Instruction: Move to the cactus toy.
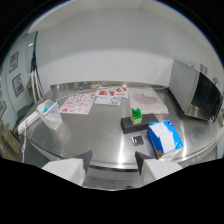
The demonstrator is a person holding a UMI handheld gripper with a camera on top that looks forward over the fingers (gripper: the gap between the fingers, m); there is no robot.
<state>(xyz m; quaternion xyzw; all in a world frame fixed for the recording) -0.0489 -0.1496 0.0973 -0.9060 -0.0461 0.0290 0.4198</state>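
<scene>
A small green cactus toy (136,115) stands upright on a dark flat block (138,123) on the steel table (95,135), well beyond my fingers and somewhat to the right. My gripper (113,162) is open, and nothing lies between its two white fingers with dark pads (85,159). The toy is a good way off from the fingertips, with bare table between.
A blue and white packet (165,138) lies right of the cactus, with a small dark square (137,140) beside it. Printed sheets (78,104) lie at the table's back. A clear bag with a blue item (50,111) sits left. A dark appliance (199,94) stands right.
</scene>
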